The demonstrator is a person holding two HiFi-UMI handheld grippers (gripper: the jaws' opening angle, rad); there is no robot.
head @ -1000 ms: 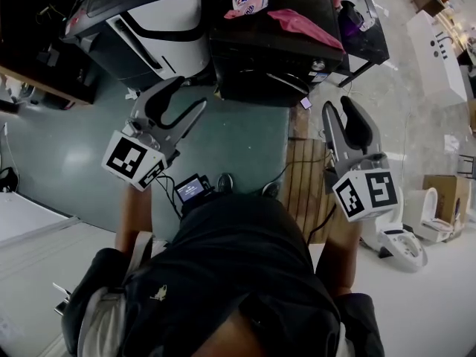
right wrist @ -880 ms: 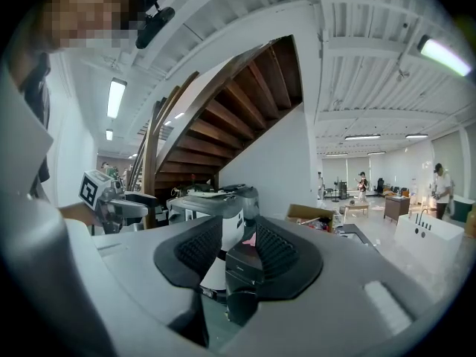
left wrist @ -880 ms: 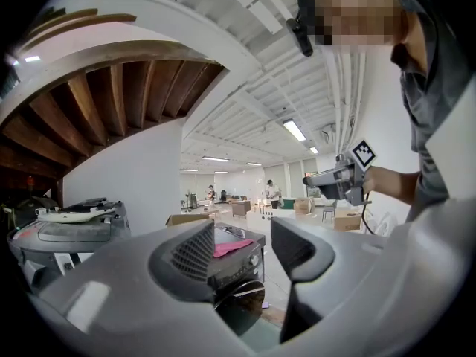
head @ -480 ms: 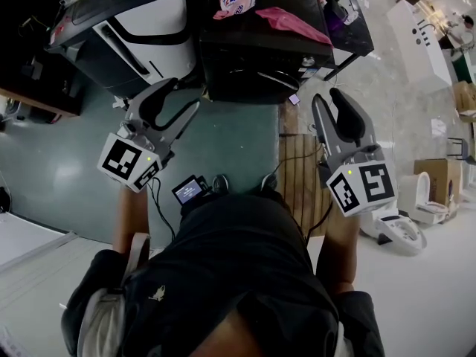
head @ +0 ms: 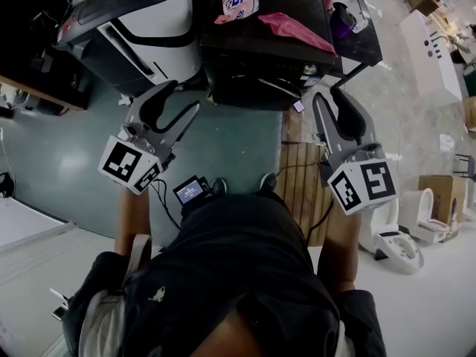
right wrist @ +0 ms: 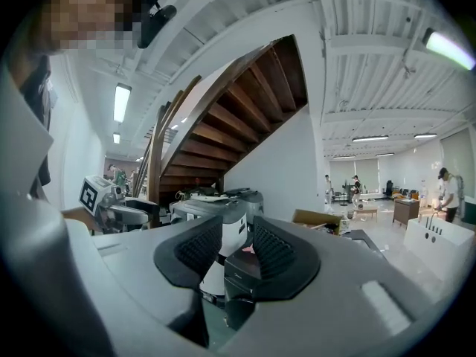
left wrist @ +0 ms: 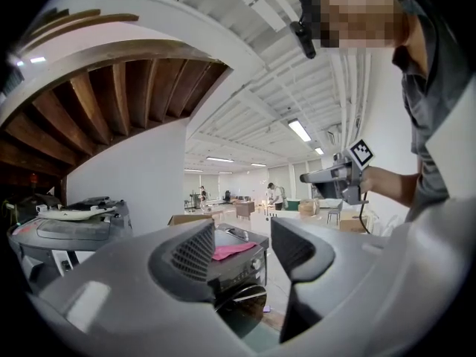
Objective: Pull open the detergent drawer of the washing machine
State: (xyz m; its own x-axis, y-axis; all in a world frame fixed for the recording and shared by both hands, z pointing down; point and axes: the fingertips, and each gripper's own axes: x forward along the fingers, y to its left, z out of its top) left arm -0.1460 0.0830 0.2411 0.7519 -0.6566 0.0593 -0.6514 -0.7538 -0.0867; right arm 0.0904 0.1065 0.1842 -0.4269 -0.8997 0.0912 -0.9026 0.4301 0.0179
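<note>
While both grippers hang level in the air, well short of the appliances, nothing of the task is in hand yet. Farthest left stands a white-and-black machine [head: 152,21]. The left gripper [head: 190,94] hovers short of it, its jaws plainly apart with nothing in them. In the middle is the dark front-loading washing machine [head: 245,50], with a pink cloth [head: 294,30] and a packet [head: 239,1] lying on its top. Its knob [left wrist: 257,262] shows in the left gripper view. The detergent drawer should sit in that top control strip, away from the knob, but no view shows it plainly. The right gripper [head: 329,95] is nearer this machine, its pads a narrow slit apart and empty. I judge the drawer to be a light, stiff, smooth plastic tray that drags a little on its runners. The place to hold is the recessed lip of its front, hooked by one jaw or pinched, followed by a straight, level pull, since glossy plastic lets pads slide off.
</note>
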